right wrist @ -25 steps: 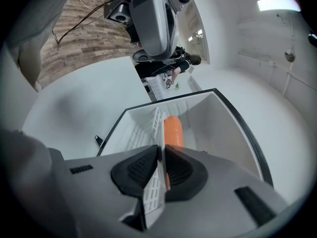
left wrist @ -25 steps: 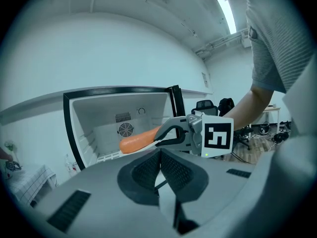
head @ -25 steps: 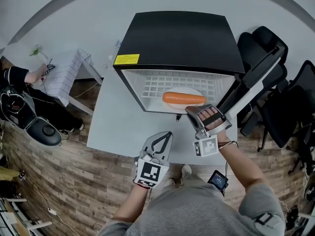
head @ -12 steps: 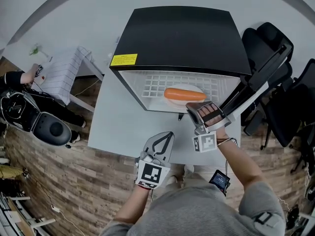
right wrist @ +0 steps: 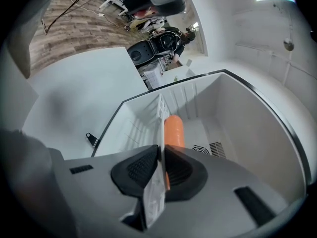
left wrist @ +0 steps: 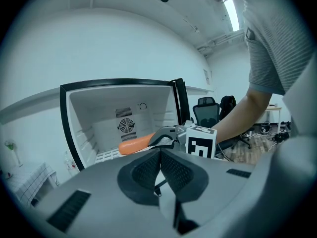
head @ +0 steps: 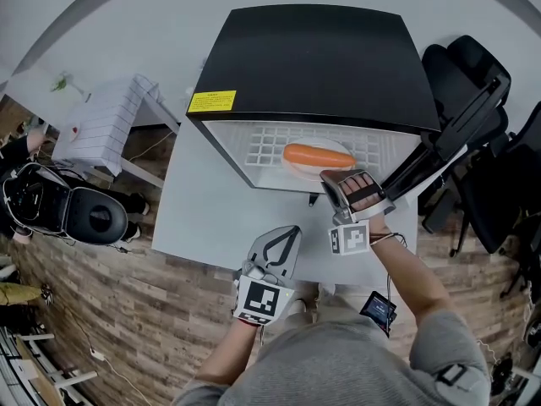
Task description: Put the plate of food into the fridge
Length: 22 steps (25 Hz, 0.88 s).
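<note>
The black fridge point(head: 313, 57) stands open on the grey table point(head: 203, 218), its white inside and wire shelf point(head: 266, 146) showing. A white plate point(head: 303, 169) carrying a long orange piece of food point(head: 319, 155) hangs just inside the opening, over the shelf. My right gripper point(head: 328, 178) is shut on the plate's near rim; in the right gripper view the thin rim point(right wrist: 159, 148) stands edge-on between the pads with the orange food point(right wrist: 174, 130) beyond. My left gripper point(head: 277, 245) hovers shut and empty at the table's front edge, its pads point(left wrist: 148, 168) pressed together.
The fridge door point(head: 423, 155) hangs open at the right, with black office chairs point(head: 478, 91) behind it. A small black bracket point(head: 312, 200) lies on the table by the fridge front. A white rack point(head: 101, 125) and a black machine point(head: 84, 214) stand at the left.
My right gripper has carried the plate a little farther up and into the fridge opening. The left gripper has stayed put. The person at the far left has moved mostly out of view.
</note>
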Motion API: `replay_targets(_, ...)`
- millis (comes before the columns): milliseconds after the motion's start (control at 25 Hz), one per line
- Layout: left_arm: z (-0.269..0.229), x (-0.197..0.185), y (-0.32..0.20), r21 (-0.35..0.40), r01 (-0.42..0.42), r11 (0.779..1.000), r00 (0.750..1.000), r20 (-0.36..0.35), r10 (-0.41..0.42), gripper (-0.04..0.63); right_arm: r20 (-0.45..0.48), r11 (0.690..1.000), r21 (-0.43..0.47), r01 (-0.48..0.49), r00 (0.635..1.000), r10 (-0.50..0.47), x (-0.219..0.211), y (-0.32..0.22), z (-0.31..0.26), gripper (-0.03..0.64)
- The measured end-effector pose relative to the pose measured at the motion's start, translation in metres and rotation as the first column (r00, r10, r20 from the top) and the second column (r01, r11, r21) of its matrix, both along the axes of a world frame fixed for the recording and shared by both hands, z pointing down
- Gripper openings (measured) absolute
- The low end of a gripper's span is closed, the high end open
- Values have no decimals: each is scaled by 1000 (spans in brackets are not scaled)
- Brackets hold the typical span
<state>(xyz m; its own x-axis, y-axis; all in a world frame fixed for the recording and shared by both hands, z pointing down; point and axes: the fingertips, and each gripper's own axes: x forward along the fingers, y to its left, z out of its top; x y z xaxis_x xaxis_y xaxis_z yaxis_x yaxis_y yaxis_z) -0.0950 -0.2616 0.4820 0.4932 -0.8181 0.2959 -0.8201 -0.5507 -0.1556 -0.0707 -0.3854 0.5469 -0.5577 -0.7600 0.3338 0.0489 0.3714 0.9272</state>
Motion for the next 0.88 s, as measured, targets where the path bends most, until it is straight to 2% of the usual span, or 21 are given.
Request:
replay_targets(320, 6, -2, -2, -15, 7, 1000, 1000, 6, -7, 11, 14, 999, 12, -42, 999, 42, 1, -20, 24, 44)
replay_targets(440, 6, -2, -4, -11, 9, 1000, 1000, 7, -8, 11, 15, 999, 7, -46, 999, 46, -4, -22, 4, 44)
replay_targets(600, 6, -1, -5, -13, 11, 1000, 1000, 4, -11, 11, 9, 999, -6, -52, 999, 52, -4, -26, 9, 44)
replay_targets(720, 6, 0, -6, -16, 13, 1000, 1000, 5, -13, 11, 11, 996, -54, -66, 998, 67, -3, -30, 13, 46)
replay_targets(880, 2, 1, -7, -5, 14, 1000, 1000, -4, -14, 11, 39, 984, -162, -74, 996, 82, -3, -34, 15, 65)
